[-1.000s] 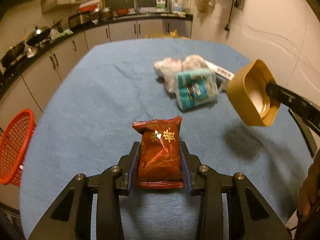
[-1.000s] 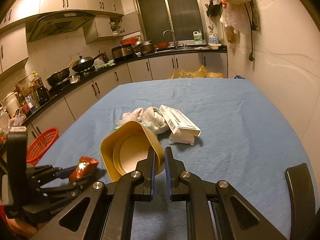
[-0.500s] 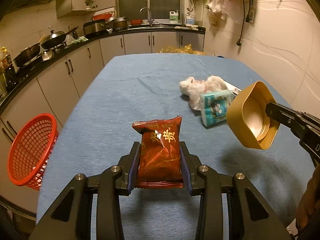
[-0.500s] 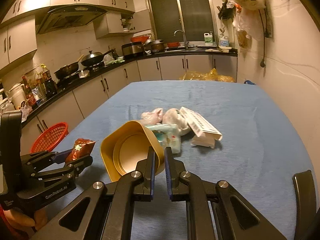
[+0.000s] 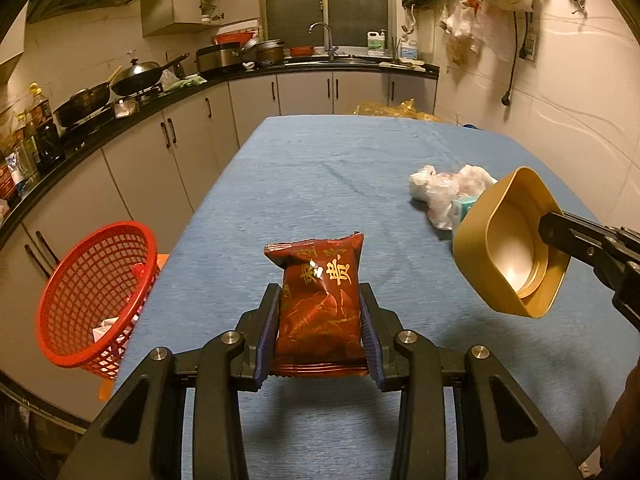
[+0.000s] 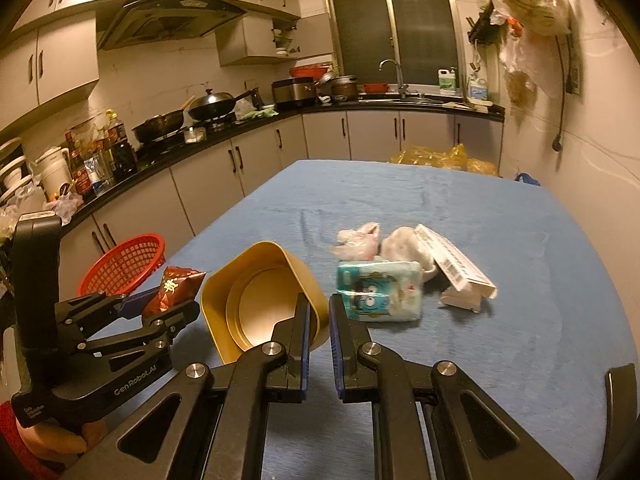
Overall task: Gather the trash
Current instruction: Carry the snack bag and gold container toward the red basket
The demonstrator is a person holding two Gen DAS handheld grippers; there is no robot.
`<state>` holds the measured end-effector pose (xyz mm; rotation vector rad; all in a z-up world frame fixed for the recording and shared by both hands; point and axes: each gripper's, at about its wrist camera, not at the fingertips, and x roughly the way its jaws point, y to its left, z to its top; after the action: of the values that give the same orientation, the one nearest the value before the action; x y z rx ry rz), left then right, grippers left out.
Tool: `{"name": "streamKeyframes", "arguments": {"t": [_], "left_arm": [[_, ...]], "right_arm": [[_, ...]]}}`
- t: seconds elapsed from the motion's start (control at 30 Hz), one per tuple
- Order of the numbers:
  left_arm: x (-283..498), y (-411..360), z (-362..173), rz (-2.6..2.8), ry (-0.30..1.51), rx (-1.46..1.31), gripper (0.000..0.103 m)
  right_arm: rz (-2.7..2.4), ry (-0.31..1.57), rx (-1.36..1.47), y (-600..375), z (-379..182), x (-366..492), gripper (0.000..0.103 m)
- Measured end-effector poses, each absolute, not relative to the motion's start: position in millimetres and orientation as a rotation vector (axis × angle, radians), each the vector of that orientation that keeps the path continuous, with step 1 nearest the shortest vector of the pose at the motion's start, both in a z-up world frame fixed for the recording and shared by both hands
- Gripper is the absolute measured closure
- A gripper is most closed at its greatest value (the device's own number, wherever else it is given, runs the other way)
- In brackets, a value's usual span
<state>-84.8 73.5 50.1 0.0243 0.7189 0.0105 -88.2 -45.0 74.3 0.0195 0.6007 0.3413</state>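
My left gripper (image 5: 320,312) is shut on a red snack packet (image 5: 318,300) with gold lettering, held above the blue table (image 5: 320,168). The same packet (image 6: 173,289) shows in the right wrist view, at the left. My right gripper (image 6: 319,310) is shut on the rim of a gold plastic tub (image 6: 260,300), which hangs over the table to the right of the packet (image 5: 510,248). A red mesh basket (image 5: 94,292) with some scraps inside stands off the table's left edge. On the table lie a crumpled plastic bag (image 6: 360,240), a teal tissue pack (image 6: 380,290) and a white carton (image 6: 456,268).
Kitchen cabinets (image 5: 160,152) and a counter with pans run along the left and back. A tiled wall (image 5: 568,120) closes the right side. Yellow bags (image 6: 436,158) sit beyond the table's far end. A person's hand (image 6: 52,436) holds the left gripper.
Both grippers have drawn back and risen a little with their loads. The red basket has come further into the left wrist view and the trash pile looks farther away.
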Motion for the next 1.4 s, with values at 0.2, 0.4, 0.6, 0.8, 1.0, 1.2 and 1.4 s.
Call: {"name": "streamKeyframes", "arguments": {"t": [0.2, 0.4, 0.6, 0.8, 1.0, 1.2, 1.4], "left_arm": [[-87, 81, 52, 0.026, 0.711, 0.011, 0.067], [-90, 90, 55, 0.043, 0.704, -0.003, 0.067], [-93, 96, 57, 0.059, 0.698, -0.015, 0.067], [-96, 111, 60, 0.085, 0.690, -0.035, 0.067], [-99, 129, 64, 0.117, 0.681, -0.059, 0.067], [-101, 148, 66, 0.150, 0.670, -0.081, 0.067], [-104, 167, 66, 0.189, 0.664, -0.106, 0.067]], "right_arm": [[0.357, 0.609, 0.011, -36, 76, -86, 0.093], [0.372, 0.610, -0.004, -25, 78, -84, 0.093], [0.393, 0.614, -0.021, -12, 81, -82, 0.093], [0.414, 0.613, -0.035, 2, 85, -78, 0.093], [0.439, 0.613, -0.056, 17, 88, -75, 0.093], [0.459, 0.615, -0.072, 36, 91, -71, 0.093], [0.481, 0.625, -0.082, 50, 93, -64, 0.093]]}}
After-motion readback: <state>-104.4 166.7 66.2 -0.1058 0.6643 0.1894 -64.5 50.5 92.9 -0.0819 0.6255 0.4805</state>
